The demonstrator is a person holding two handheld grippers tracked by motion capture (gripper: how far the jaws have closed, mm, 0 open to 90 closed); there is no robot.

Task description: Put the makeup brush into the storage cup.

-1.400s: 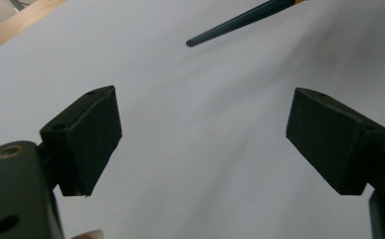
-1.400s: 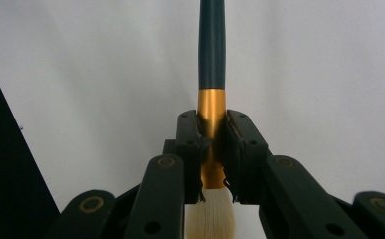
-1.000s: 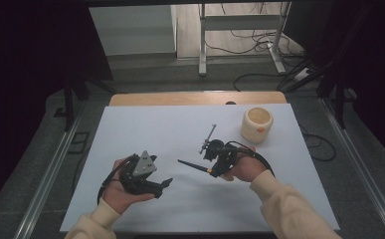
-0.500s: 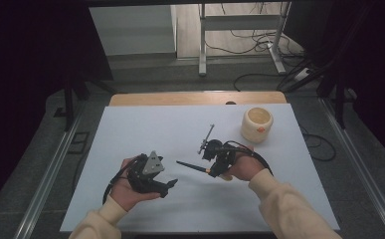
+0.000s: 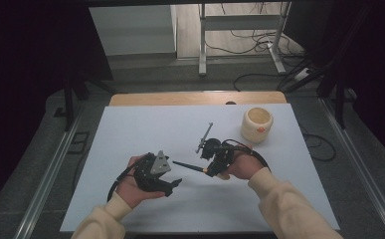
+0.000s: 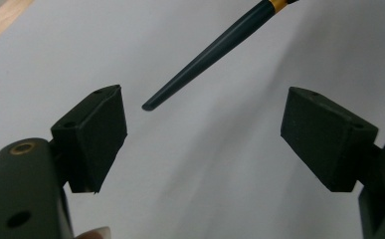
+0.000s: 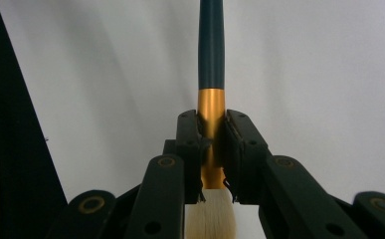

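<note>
on the white table, right hand-held gripper (image 7: 212,149) clamps brush (image 7: 211,59); left hand-held gripper (image 6: 205,134), just closing slightly, gapes empty.

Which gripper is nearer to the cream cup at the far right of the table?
Right. The right gripper, shut on the brush, sits just in front of the cream cup. The left gripper, jaws open, is farther off toward the near left.

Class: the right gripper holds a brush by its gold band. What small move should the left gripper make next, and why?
Probably ease the left gripper forward around the brush handle's tip: its fingers, just closing slightly, stand open short of it.
</note>
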